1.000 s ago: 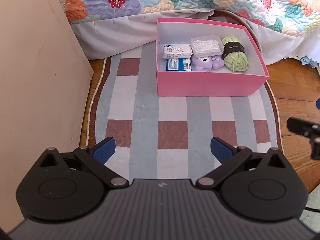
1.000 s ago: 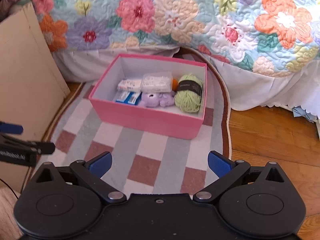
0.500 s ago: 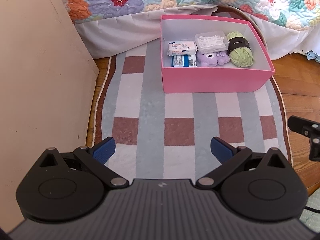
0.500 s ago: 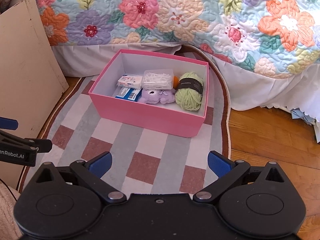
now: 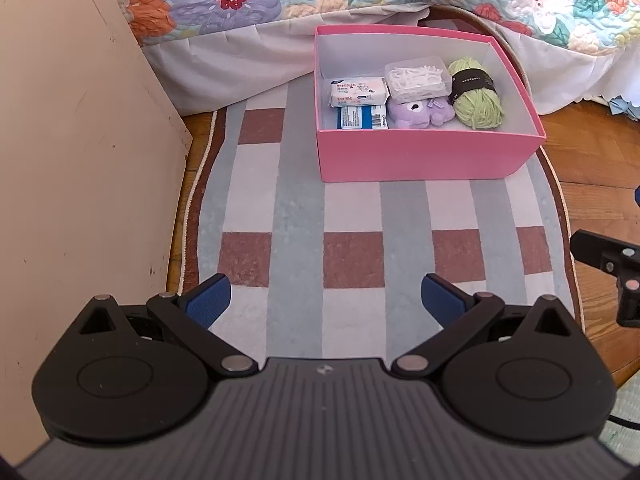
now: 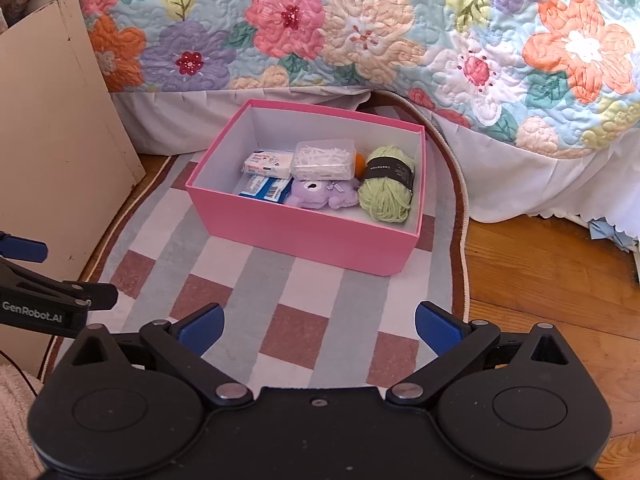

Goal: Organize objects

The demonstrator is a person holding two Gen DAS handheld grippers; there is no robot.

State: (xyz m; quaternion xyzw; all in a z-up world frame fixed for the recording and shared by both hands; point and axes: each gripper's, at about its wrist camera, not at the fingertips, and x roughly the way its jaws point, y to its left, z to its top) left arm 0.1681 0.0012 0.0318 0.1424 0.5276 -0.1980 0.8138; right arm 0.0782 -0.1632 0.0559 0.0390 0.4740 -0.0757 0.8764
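Observation:
A pink box (image 5: 420,156) (image 6: 304,232) stands on a checked rug. Inside lie a green yarn skein (image 5: 478,100) (image 6: 387,186), a purple plush toy (image 5: 420,112) (image 6: 320,194), a clear case of white picks (image 5: 416,78) (image 6: 324,159), a white tissue pack (image 5: 357,91) (image 6: 268,163) and a blue-white packet (image 5: 362,117) (image 6: 266,189). An orange item (image 6: 360,160) peeks out behind the case. My left gripper (image 5: 324,300) is open, empty, well short of the box. My right gripper (image 6: 318,326) is open and empty too, over the rug.
The checked rug (image 5: 304,208) (image 6: 256,280) lies on a wooden floor (image 6: 552,272). A beige cabinet side (image 5: 72,140) (image 6: 52,152) stands at the left. A floral quilt (image 6: 360,28) with a white skirt hangs behind the box.
Both grippers have drawn back and risen a little from the box, so it looks smaller and farther. Both stay open and empty.

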